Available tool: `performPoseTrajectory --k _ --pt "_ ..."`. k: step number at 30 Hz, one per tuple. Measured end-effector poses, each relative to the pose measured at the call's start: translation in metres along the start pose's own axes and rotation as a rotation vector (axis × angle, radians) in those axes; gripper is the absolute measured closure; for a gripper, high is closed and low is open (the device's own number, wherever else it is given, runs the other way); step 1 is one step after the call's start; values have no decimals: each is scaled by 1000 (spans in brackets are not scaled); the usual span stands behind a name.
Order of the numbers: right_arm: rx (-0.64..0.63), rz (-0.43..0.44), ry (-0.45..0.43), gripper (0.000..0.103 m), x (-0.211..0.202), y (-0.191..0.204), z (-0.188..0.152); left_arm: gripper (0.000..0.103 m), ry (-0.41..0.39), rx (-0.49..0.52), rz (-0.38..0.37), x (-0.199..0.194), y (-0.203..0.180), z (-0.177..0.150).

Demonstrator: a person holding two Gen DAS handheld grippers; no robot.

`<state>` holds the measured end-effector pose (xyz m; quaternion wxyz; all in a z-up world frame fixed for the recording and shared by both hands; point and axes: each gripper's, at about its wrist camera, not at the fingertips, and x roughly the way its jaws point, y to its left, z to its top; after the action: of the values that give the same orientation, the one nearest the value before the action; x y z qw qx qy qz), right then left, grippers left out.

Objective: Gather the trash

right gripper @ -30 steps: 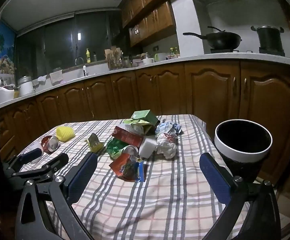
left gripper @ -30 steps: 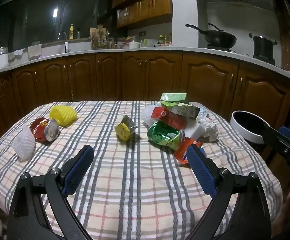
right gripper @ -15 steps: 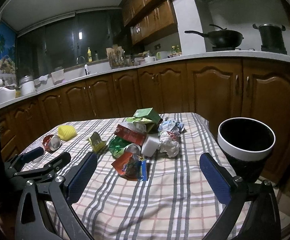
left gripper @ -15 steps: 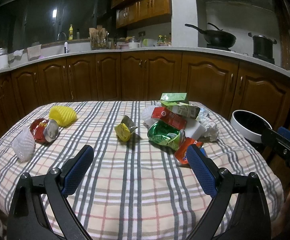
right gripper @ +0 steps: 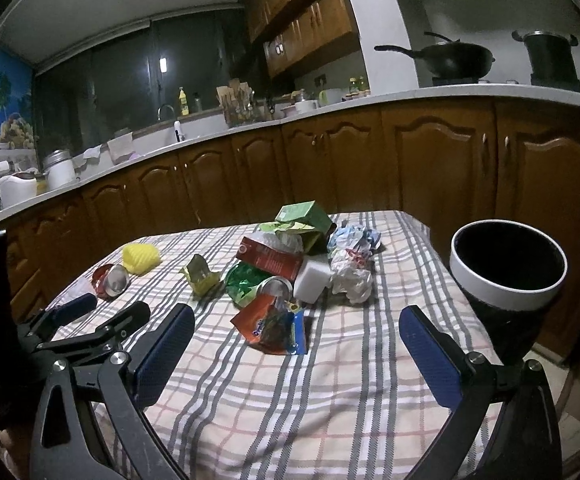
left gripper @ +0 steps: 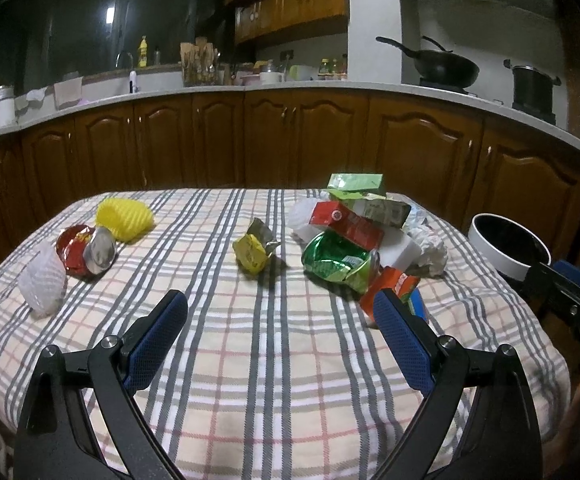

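Observation:
Trash lies on a plaid tablecloth (left gripper: 250, 360). A pile at the right holds a crushed green can (left gripper: 335, 260), a red carton (left gripper: 347, 222), a green box (left gripper: 355, 184), crumpled white paper (left gripper: 429, 250) and an orange snack wrapper (right gripper: 272, 324). A yellow wrapper (left gripper: 254, 254) lies mid-table. At the left are a red crushed can (left gripper: 84, 250), yellow foam net (left gripper: 124, 218) and white foam net (left gripper: 44, 282). My left gripper (left gripper: 280, 322) is open and empty above the near cloth. My right gripper (right gripper: 295, 340) is open and empty, near the orange wrapper.
A black bin with a white rim (right gripper: 507, 276) stands off the table's right edge; it also shows in the left wrist view (left gripper: 507, 246). Wooden cabinets (left gripper: 290, 140) and a counter with a wok (left gripper: 445, 68) and pot (left gripper: 533, 86) run behind.
Both grippers stay open. The right gripper has drifted slightly forward and right, toward the bin; the left view has hardly shifted.

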<state>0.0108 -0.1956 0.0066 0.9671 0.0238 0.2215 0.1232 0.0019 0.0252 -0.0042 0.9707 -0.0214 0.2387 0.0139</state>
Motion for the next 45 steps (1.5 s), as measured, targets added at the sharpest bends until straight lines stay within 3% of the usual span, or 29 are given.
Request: performPoseTrajectory --k 5,14,20,30,33,36,38,39,40,41,45 --pt "0 15 -41 0 7 1 -1 7 37 -21 -1 9 6 2" --pt "6 43 31 2 36 -7 0 8 114 -50 -7 40 19 13" --pt "46 82 98 17 63 -11 -1 22 191 -79 -11 73 32 27" --pt "115 139 256 38 111 -8 -4 28 269 -107 -5 124 40 45" --pt "132 153 300 48 124 -9 -7 34 300 -134 -10 141 45 48" --pt "136 160 329 56 133 -9 -9 43 323 -160 -21 153 51 49" --pt "137 163 346 69 138 -10 -10 58 336 -164 -29 159 53 48" --pt "138 168 355 83 140 -11 -11 64 343 -163 -33 161 53 47" --pt "140 173 360 91 142 -9 -11 78 353 -162 -39 164 53 46" --pt "143 181 364 91 143 -10 -12 90 363 -161 -44 165 53 43" --pt "130 194 353 97 138 -6 -10 98 357 -158 -52 159 52 41"
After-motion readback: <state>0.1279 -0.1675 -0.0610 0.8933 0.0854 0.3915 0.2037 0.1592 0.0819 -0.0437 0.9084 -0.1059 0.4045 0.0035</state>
